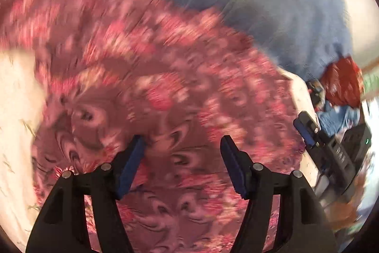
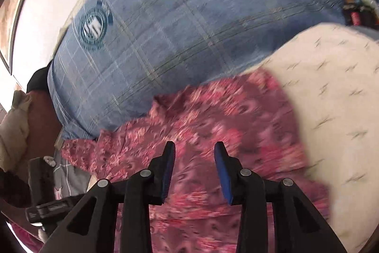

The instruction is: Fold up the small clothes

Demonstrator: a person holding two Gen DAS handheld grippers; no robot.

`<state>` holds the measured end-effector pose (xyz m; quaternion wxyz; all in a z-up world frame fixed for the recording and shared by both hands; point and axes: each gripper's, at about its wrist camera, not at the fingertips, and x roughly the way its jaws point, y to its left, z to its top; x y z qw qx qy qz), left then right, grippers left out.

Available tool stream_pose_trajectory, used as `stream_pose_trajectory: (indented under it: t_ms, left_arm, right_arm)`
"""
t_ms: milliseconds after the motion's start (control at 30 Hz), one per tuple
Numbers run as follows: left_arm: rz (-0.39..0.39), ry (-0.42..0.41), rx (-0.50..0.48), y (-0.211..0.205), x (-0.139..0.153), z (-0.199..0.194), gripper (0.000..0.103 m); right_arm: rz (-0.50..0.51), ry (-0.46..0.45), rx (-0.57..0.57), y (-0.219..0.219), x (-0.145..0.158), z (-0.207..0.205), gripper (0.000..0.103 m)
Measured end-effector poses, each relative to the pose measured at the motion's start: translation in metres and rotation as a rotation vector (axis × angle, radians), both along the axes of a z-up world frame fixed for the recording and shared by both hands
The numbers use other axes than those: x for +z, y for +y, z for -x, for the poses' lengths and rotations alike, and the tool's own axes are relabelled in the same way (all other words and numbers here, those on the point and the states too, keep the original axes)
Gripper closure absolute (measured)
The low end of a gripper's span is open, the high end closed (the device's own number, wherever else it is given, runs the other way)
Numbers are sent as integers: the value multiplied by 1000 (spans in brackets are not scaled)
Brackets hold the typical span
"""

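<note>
Since the pink patterned garment [image 1: 165, 91] on the cream bed [image 2: 331, 110] is thin and limp, pinch its edges with your left gripper [image 1: 182, 165] and right gripper [image 2: 194, 170], both empty with fingers apart.

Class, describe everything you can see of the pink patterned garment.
The garment is thin, soft-looking cloth printed in pink, red and maroon swirls. It lies spread but rumpled on the cream sheet, its far edge against the blue checked pillow. Both tongs, left and right, hover open over it, gripping nothing.
</note>
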<state>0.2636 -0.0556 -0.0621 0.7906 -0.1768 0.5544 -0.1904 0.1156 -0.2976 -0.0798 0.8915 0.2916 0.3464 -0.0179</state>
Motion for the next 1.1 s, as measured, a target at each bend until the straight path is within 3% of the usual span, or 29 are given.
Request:
stream_pose_trajectory:
  t_ms: [67,133,267,333,533,600,633,700,767,833,967,1000,1067,1100]
  left_arm:
    - [65,10,14,19,6,1,41]
    - [103,-15,50,45,20,3,41]
    - [53,-73,181,114,39,-9,41]
    - [25,-71,299,165,45,-24,41]
    - [9,-38,536,281,52,-59,41]
    - [15,-27,569,295,50,-66,41]
    - [17,-24,581,302,49,-70,41]
    - [16,-21,604,307,44,-78,41]
    - [41,0,634,314,33,-86,41]
    - [71,30,661,318,19,-92,41]
    - [83,-1,649,314,13,-102,42]
    - [71,-5,647,311,13,-105,46]
    - [21,1,641,305,10,-113,101]
    - [14,16,628,304,8,-116,100]
  right_arm:
    - [33,91,-2,9,-27,-8,52]
    - [103,4,-7,19,-25,-3,49]
    - [137,10,3,26,-26,-3,44]
    - [143,7,4,27,-26,-3,43]
    - [182,16,13,34,-23,-6,36]
    - [239,49,-8,44,-14,-8,35]
    - [234,18,12,52,-7,-9,34]
    - [175,-48,70,68,-1,-13,35]
    - [147,-24,129,83,-9,-26,31]
    - [228,55,153,100,-28,-39,28]
    - [360,89,192,124,-25,-46,14]
    - [388,99,204,130,-25,-47,10]
    - [425,120,215,137,-27,-51,6]
    - [443,129,221,140,-29,-53,3]
